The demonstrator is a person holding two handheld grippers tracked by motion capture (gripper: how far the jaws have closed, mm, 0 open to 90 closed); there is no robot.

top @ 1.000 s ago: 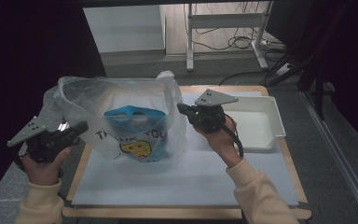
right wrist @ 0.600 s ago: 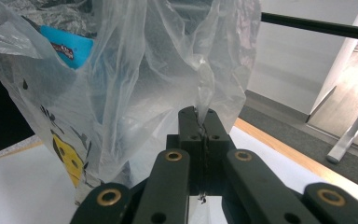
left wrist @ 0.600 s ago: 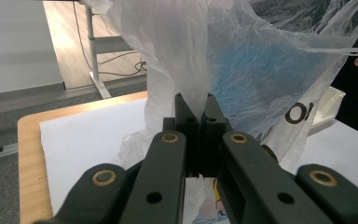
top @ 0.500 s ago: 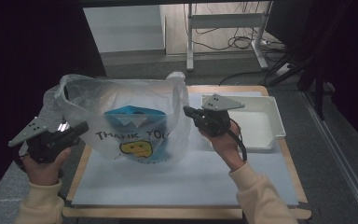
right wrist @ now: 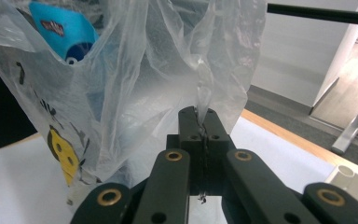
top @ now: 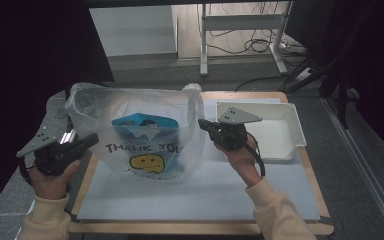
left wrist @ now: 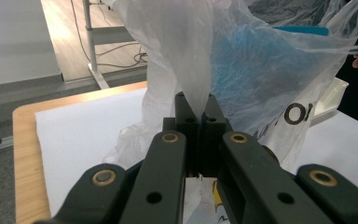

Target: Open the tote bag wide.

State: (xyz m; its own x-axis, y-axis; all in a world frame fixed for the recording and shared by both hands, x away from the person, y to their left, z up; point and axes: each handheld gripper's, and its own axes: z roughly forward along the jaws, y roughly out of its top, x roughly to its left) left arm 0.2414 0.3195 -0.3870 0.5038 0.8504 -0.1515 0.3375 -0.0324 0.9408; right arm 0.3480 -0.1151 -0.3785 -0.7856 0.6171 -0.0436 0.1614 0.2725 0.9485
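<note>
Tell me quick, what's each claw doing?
Left gripper: shut on the plastic bag.
Right gripper: shut on the same bag's other side.

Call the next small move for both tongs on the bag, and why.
Probably lift both tongs a little, evenly. The left tongs and right tongs are each shut on a twist of the bag, one at each side, with the film stretched wide between them. The blue pack sits inside and the bag's bottom seems to rest on the mat, so an even rise should keep it from tipping.

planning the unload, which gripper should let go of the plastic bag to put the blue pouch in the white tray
Right, probably: the right gripper is beside the white tray; the left gripper pinches the plastic bag on the far side.
</note>
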